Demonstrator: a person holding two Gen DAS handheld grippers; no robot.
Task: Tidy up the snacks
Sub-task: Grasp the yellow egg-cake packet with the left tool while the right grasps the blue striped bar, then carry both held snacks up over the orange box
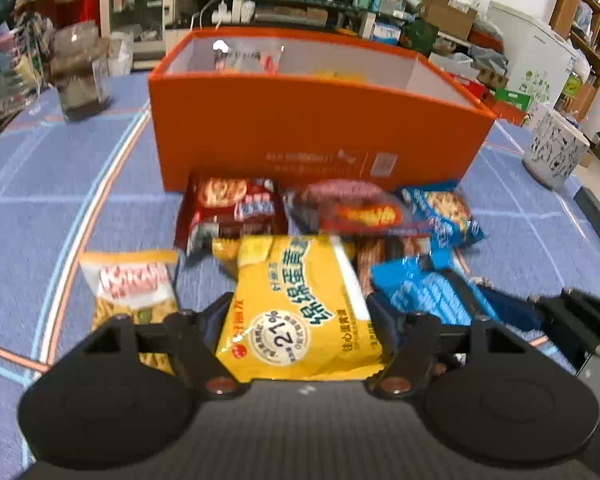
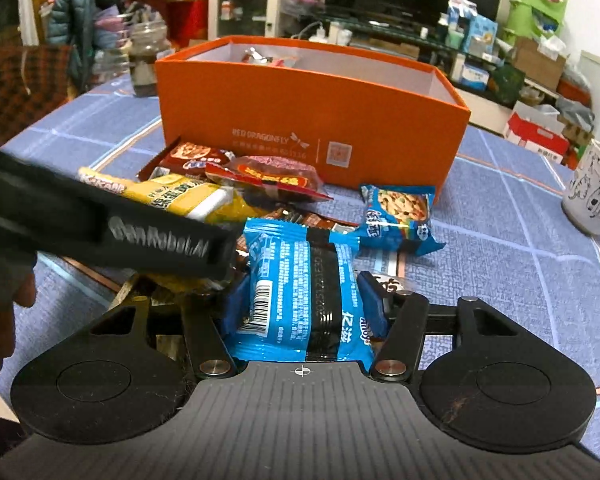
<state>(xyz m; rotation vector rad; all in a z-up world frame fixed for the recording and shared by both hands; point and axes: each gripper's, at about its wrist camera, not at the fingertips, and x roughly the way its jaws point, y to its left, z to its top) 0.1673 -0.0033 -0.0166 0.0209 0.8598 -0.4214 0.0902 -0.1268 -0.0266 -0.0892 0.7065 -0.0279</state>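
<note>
My left gripper [image 1: 300, 312] is shut on a yellow snack packet [image 1: 300, 304], held in front of the orange box [image 1: 316, 136]. My right gripper [image 2: 300, 300] is shut on a blue snack packet [image 2: 300, 292]; this packet also shows in the left wrist view [image 1: 424, 292]. Loose snacks lie before the box: a dark red packet [image 1: 232, 208], a red-and-pink packet [image 1: 352, 208], a blue cookie packet [image 1: 444, 212] and a yellow-and-white packet [image 1: 132, 284]. The orange box [image 2: 312, 120] holds a few items at its back. The left gripper's body [image 2: 112, 224] crosses the right wrist view.
A blue patterned cloth [image 1: 60, 200] covers the table. A glass jar [image 1: 82, 76] stands at the back left. A white patterned cup [image 2: 592, 192] stands at the right. Cluttered shelves and a TV stand lie behind the table.
</note>
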